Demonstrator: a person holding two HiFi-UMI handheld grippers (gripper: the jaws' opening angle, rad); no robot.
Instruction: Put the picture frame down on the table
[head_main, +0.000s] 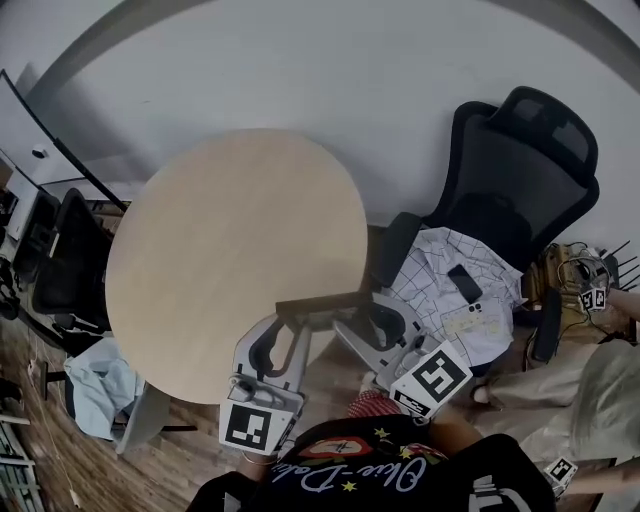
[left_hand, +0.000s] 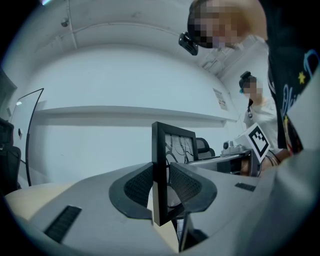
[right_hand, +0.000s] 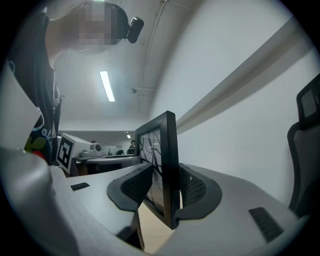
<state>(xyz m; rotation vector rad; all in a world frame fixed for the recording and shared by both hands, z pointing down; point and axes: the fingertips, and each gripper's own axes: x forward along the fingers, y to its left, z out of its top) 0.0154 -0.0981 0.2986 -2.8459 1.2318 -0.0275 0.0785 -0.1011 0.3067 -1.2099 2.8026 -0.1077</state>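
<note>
Black shirt (head_main: 380, 470) bears cursive lettering, not fully legible. Left tool (left_hand: 161, 187) and right tool (right_hand: 165, 189) each pinch an end of the upright picture frame (head_main: 320, 304) at the surface (head_main: 220, 240) edge.

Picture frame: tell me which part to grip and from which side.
Grip the picture frame by its narrow side borders, one tool at each end, coming in level. It stands upright and thin, so each flat border fits between jaws, as the left tool and right tool hold it.
</note>
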